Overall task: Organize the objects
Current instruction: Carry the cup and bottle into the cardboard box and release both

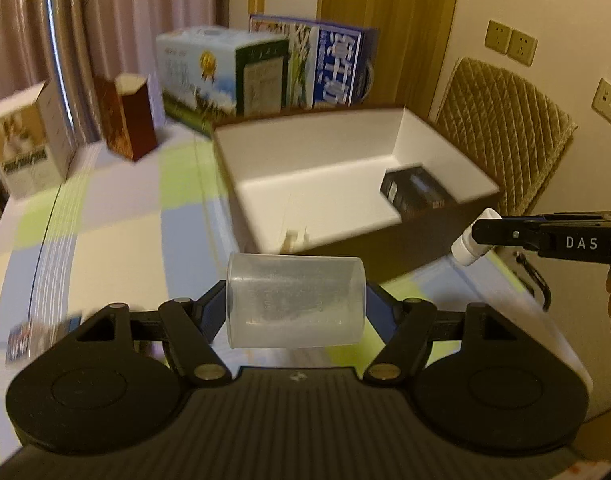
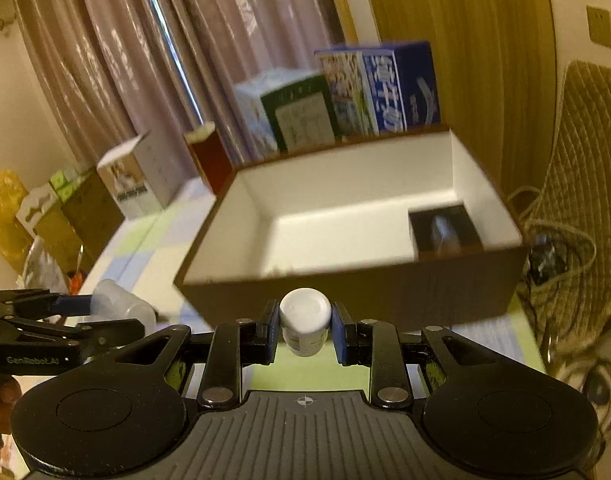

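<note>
My left gripper (image 1: 295, 302) is shut on a clear plastic cup (image 1: 295, 302), held sideways above the checked tablecloth, short of the box. My right gripper (image 2: 304, 326) is shut on a small white bottle (image 2: 305, 324), just in front of the box's near wall. The open brown box with a white inside (image 1: 317, 176) (image 2: 345, 208) holds a black packet (image 1: 415, 192) (image 2: 445, 232) in its right near corner. In the left wrist view the right gripper (image 1: 477, 240) shows at the right with the white bottle (image 1: 471, 246). The right wrist view shows the left gripper (image 2: 85, 308) with the cup (image 2: 121, 308) at the left.
Cartons stand behind the box: a green-white one (image 1: 221, 72), a blue one (image 1: 337, 64), a dark red one (image 1: 127, 116) and a white-gold one (image 1: 25, 144). A quilted chair (image 1: 501, 128) is at the right. Curtains and a wall with sockets lie beyond. Cables (image 2: 553, 248) hang right of the box.
</note>
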`<action>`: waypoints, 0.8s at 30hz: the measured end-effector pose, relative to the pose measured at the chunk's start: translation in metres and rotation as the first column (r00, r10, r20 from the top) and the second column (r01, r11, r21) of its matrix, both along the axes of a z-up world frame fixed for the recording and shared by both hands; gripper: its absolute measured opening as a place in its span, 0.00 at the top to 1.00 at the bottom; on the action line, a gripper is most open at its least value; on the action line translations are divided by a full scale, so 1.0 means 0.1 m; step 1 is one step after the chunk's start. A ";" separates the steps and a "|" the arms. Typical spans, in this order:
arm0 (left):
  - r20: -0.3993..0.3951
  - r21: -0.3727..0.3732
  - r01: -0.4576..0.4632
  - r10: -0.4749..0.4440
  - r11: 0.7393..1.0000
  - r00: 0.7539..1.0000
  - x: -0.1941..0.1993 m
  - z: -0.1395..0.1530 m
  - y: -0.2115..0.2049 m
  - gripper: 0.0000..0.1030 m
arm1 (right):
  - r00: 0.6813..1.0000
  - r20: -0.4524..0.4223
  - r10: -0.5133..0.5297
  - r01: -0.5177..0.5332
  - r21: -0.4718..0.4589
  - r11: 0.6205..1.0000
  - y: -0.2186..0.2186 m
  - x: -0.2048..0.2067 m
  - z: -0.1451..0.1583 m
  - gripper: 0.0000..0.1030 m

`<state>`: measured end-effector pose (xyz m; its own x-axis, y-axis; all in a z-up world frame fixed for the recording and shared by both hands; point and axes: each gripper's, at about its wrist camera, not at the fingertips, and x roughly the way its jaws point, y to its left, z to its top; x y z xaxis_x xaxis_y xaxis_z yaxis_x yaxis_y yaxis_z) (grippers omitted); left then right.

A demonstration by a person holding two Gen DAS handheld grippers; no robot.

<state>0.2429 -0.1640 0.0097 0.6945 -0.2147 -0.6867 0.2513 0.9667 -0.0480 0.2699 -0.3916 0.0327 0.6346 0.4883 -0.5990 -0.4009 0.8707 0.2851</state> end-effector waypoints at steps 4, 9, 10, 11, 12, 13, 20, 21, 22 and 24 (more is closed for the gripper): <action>0.040 0.009 0.002 -0.003 1.000 0.999 0.28 0.11 -0.14 0.34 | 0.999 0.044 -0.003 0.003 0.009 1.000 -0.02 0.26 0.12 0.77; 0.059 0.022 0.011 -0.012 1.000 0.998 0.68 0.18 -0.31 0.34 | 0.998 0.067 -0.006 0.006 0.007 1.000 0.00 0.65 0.17 0.77; 0.060 0.032 0.012 -0.014 0.999 0.998 0.76 0.18 -0.35 0.34 | 0.998 0.068 -0.006 0.006 0.004 1.000 0.00 0.73 0.16 0.77; 0.061 0.040 0.016 -0.018 0.999 0.998 0.85 0.17 -0.38 0.34 | 0.998 0.066 -0.007 0.007 -0.003 1.000 0.01 0.82 0.15 0.77; 0.057 0.044 0.014 -0.017 0.999 0.998 0.94 0.15 -0.41 0.34 | 0.998 0.060 -0.008 0.008 -0.011 1.000 0.01 0.90 0.13 0.77; 0.048 0.050 0.011 -0.014 0.999 0.999 1.02 0.13 -0.43 0.34 | 0.999 0.053 -0.010 0.011 -0.018 1.000 0.02 0.99 0.09 0.77; -0.017 0.075 0.006 -0.004 0.997 1.000 1.61 -0.12 -0.51 0.33 | 1.000 -0.009 -0.015 0.014 -0.067 0.998 0.04 1.56 -0.19 0.77; -0.026 0.082 0.005 -0.003 0.997 1.000 1.69 -0.16 -0.52 0.34 | 1.000 -0.014 -0.015 0.014 -0.075 0.997 0.04 1.64 -0.23 0.77; -0.030 0.088 0.003 0.000 0.996 1.000 1.76 -0.19 -0.53 0.33 | 1.000 -0.020 -0.018 0.016 -0.083 0.996 0.04 1.73 -0.26 0.77; -0.051 0.108 -0.001 0.007 0.994 0.999 1.91 -0.27 -0.54 0.34 | 0.999 -0.034 -0.033 0.030 -0.096 0.995 0.02 1.90 -0.33 0.77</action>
